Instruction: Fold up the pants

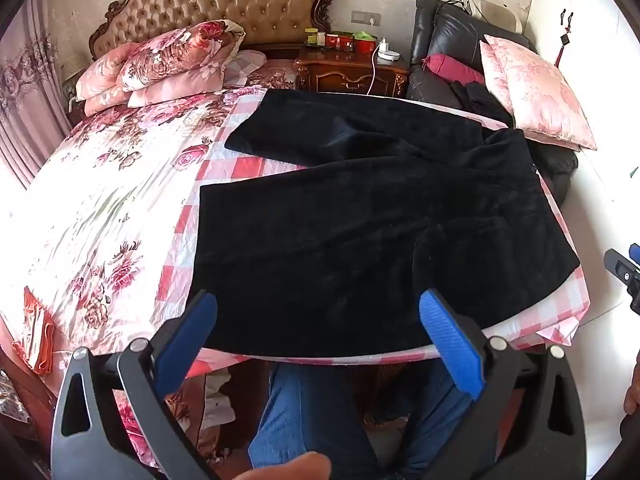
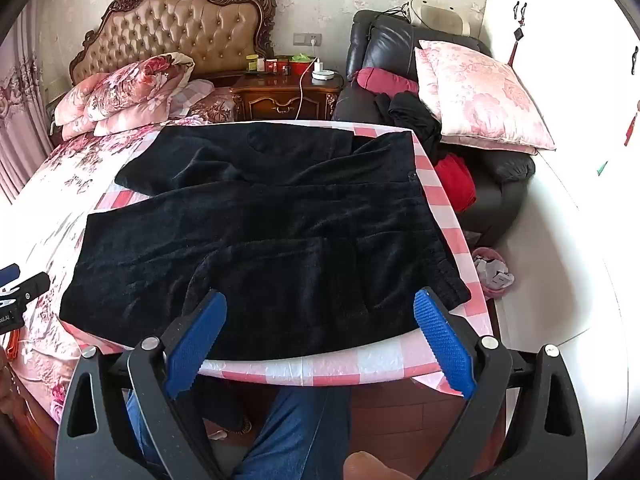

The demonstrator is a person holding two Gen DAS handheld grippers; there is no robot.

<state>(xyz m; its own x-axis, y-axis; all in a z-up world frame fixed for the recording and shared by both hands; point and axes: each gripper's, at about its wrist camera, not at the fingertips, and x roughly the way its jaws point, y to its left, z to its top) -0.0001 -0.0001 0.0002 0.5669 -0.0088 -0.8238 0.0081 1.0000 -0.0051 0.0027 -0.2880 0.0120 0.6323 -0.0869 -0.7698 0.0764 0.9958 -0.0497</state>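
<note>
A pair of black pants (image 1: 360, 216) lies spread flat on a pink-and-white checked board (image 1: 244, 168) over the bed, waist to the right, two legs pointing left. It also shows in the right wrist view (image 2: 260, 232). My left gripper (image 1: 318, 312) is open and empty, held above the near edge of the pants. My right gripper (image 2: 320, 312) is open and empty, above the near edge by the waist. Each gripper's tip shows at the edge of the other's view, the right gripper (image 1: 624, 276) and the left gripper (image 2: 20, 292).
A floral bedspread (image 1: 100, 208) covers the bed to the left, with folded quilts (image 1: 160, 64) at the headboard. A wooden nightstand (image 1: 348, 72), a black armchair (image 2: 380, 52) with clothes and a pink pillow (image 2: 476, 96) stand behind. The person's jeans-clad legs (image 2: 296, 432) are below the board.
</note>
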